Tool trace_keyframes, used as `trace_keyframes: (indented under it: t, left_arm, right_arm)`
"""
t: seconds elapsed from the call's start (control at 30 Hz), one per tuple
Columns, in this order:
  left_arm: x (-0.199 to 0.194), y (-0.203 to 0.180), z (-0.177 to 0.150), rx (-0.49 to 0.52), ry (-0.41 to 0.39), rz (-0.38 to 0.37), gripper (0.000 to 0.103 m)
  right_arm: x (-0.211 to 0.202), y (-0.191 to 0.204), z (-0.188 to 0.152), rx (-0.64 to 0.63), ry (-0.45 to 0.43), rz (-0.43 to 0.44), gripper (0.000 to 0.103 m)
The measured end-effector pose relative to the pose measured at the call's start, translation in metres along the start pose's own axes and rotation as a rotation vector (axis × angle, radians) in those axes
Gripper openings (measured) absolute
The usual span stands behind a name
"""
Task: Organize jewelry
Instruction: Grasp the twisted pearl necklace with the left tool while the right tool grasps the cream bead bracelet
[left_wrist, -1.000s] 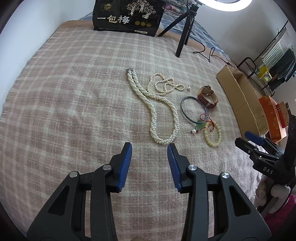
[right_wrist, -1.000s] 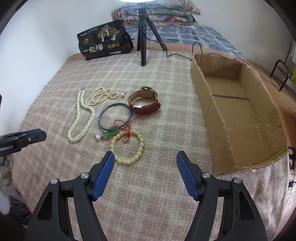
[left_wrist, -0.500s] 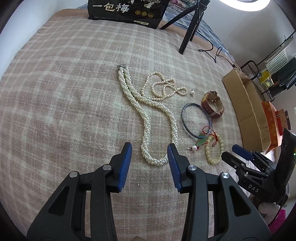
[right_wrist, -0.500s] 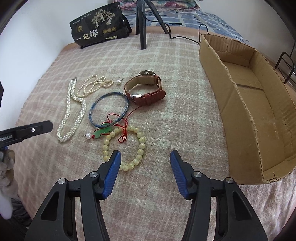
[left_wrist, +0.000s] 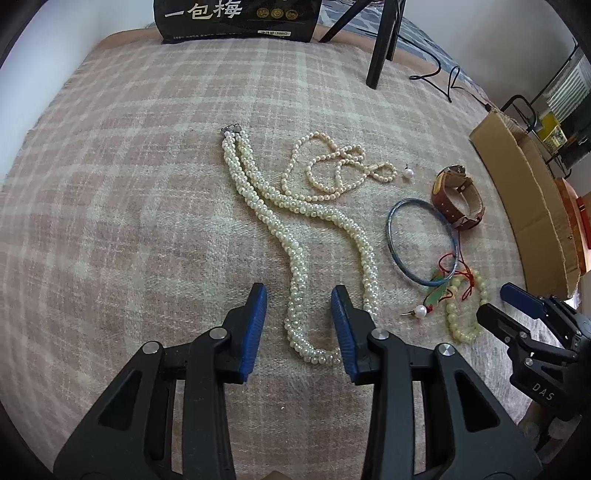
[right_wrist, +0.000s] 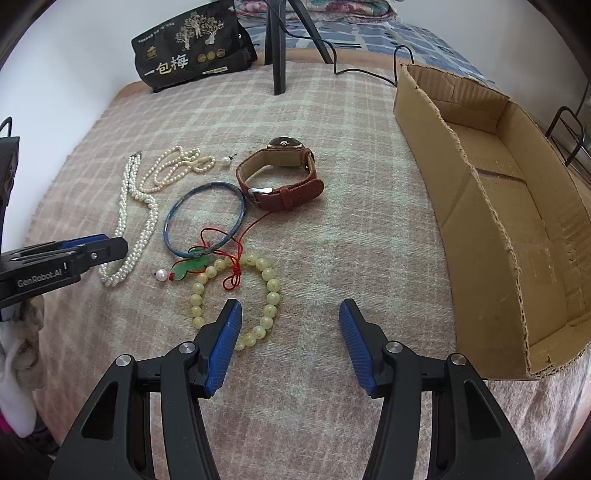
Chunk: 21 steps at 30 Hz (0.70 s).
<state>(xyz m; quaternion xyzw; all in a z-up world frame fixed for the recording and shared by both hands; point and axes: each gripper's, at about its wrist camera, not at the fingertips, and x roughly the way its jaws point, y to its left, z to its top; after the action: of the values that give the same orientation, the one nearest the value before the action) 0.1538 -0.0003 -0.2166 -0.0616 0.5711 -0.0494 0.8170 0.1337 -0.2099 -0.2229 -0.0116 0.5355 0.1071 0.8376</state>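
Note:
A twisted pearl necklace (left_wrist: 273, 221) lies on the plaid blanket, and its near left strand runs between the fingers of my left gripper (left_wrist: 298, 295). The jaws are closing and the pads stand clear of the pearls. To its right lie a thin pearl strand (left_wrist: 325, 166), a blue bangle (left_wrist: 388, 229), a brown watch (left_wrist: 456, 206), a green pendant on red cord (right_wrist: 192, 264) and a yellow bead bracelet (right_wrist: 271, 295). My right gripper (right_wrist: 290, 306) is open low over the bracelet's near right side, its left finger beside the beads.
An open cardboard box (right_wrist: 480, 221) stands along the right. A black printed bag (right_wrist: 192, 55) and a tripod leg (right_wrist: 279, 48) with a cable are at the far edge. Two pearl studs (left_wrist: 407, 172) (left_wrist: 420, 311) lie among the jewelry.
My left gripper moved forward and down until the twisted necklace's near end came between its fingers, which narrowed. My right gripper sank toward the bead bracelet and its jaws narrowed.

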Motion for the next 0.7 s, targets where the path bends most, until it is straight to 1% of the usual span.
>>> trace_keyframes:
  t: [0.07, 0.33, 0.4, 0.5, 0.57, 0.6, 0.67, 0.7]
  left_arm:
    - [0.002, 0.000, 0.000, 0.008, -0.003, 0.016, 0.030]
    - [0.009, -0.014, 0.000, 0.076, -0.041, 0.087, 0.028]
    - [0.009, -0.014, 0.000, 0.074, -0.048, 0.084, 0.026]
    - [0.009, -0.012, 0.001, 0.069, -0.061, 0.084, 0.015]
    - [0.010, -0.012, 0.003, 0.066, -0.068, 0.086, 0.009]
    - [0.011, -0.012, 0.005, 0.064, -0.069, 0.085, 0.008]
    - [0.011, -0.013, 0.005, 0.062, -0.071, 0.083, 0.007]
    - [0.011, -0.013, 0.005, 0.059, -0.072, 0.081, 0.007]
  right_arm:
    - [0.002, 0.001, 0.001, -0.004, 0.003, -0.002, 0.054]
    - [0.010, 0.003, 0.008, -0.009, 0.019, -0.021, 0.054]
    - [0.012, 0.005, 0.010, -0.015, 0.028, -0.032, 0.054]
    - [0.015, 0.011, 0.010, -0.051, 0.043, -0.062, 0.053]
    - [0.015, 0.015, 0.010, -0.074, 0.045, -0.072, 0.045]
    - [0.015, 0.016, 0.010, -0.084, 0.044, -0.071, 0.042]
    - [0.014, 0.017, 0.009, -0.093, 0.042, -0.066, 0.028]
    - [0.014, 0.018, 0.009, -0.099, 0.041, -0.070, 0.023]
